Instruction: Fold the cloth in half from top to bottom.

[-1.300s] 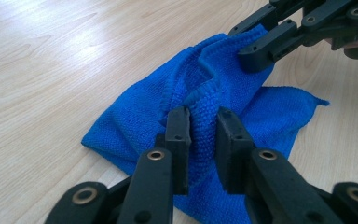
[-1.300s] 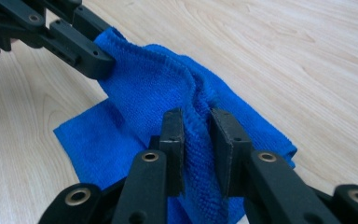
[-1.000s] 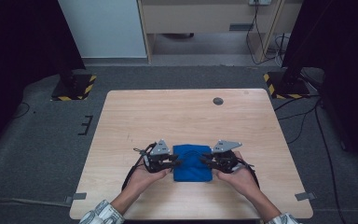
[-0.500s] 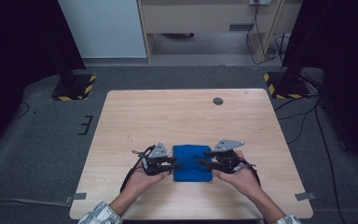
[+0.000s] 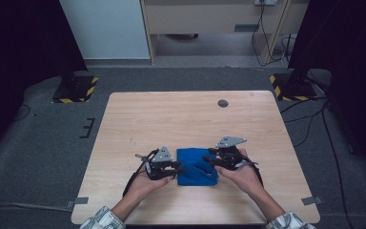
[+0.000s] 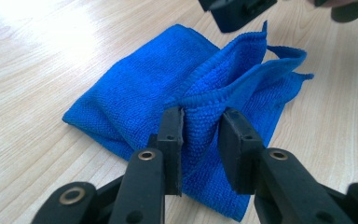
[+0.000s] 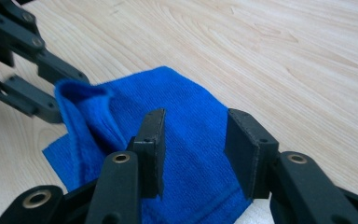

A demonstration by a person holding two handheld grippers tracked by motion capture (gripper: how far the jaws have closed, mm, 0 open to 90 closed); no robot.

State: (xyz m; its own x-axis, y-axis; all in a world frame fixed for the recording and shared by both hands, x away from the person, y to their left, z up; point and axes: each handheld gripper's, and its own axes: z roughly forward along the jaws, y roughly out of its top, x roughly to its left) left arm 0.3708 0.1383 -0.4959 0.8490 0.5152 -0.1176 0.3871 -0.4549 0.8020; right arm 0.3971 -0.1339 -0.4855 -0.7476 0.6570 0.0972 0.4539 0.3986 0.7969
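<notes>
The left gripper [image 6: 200, 135] is pinching a raised fold of the blue microfibre cloth [image 6: 168, 93] between its two black jaws, the pile bunching up in the narrow gap between the pads. The right gripper [image 7: 193, 144] is holding its jaws spread above the flat right part of the cloth [image 7: 186, 121], nothing pressing between them; those jaws have just been opening, with the cloth lying under them rather than gripped. In the high view the left gripper [image 5: 175, 168] is sitting at the cloth's [image 5: 195, 167] left edge and the right gripper [image 5: 213, 160] at its right edge, each carried in a hand coming in from the near side. Where the left jaws are biting, the cloth is rising in a ridge, and its loose corners are fanning out toward the right gripper. The cloth is lying on the light wooden table [image 5: 181, 119], near the near edge and about midway between left and right. A small dark round disc [image 5: 223, 103] is sitting on the far part of the table, well apart from the cloth
</notes>
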